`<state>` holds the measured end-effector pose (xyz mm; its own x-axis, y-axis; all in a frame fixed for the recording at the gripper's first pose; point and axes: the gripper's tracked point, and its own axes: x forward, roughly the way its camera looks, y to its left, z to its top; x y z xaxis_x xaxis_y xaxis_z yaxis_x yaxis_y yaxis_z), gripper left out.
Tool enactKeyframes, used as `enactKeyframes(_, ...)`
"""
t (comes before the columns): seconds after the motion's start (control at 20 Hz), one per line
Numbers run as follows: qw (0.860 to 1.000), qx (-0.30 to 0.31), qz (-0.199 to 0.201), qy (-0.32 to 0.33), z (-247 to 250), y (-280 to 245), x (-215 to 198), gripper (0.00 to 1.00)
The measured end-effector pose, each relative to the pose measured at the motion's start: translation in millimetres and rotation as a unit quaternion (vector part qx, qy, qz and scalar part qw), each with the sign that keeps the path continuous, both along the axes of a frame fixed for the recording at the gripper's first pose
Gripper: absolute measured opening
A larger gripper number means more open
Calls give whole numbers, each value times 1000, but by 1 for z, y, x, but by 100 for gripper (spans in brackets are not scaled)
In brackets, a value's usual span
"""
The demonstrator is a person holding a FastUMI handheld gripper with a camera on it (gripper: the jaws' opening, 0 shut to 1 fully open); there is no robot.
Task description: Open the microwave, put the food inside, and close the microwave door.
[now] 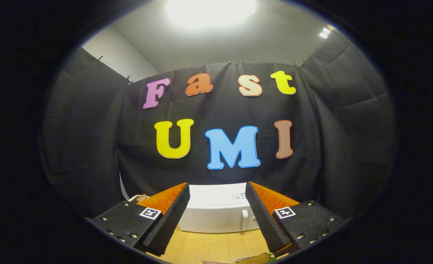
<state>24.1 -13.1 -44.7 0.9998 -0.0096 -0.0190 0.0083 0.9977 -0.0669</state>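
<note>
Table: light wood-grain top
Booth wall: black cloth, clipped along its top edge
Ceiling light: bright, overhead

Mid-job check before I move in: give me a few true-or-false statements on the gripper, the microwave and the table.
1. The gripper has its jaws open with nothing between them. True.
2. The microwave is beyond the jaws, on the wooden table. True.
3. The microwave door hangs wide open. False: it looks closed.
4. The jaws are clamped on the microwave's handle. False: they are apart, short of the microwave.
</note>
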Motion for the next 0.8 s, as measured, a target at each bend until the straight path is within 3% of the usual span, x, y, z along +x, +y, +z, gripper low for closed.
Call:
enactKeyframes(0.4, 999, -10, -16, 41, -122, -59, 88, 97)
enactKeyframes(0.65, 996, -30, -67, 57, -189, -112, 146, 97)
enactKeyframes(0.8, 993, -13, -66, 97, -229, -120, 168, 97)
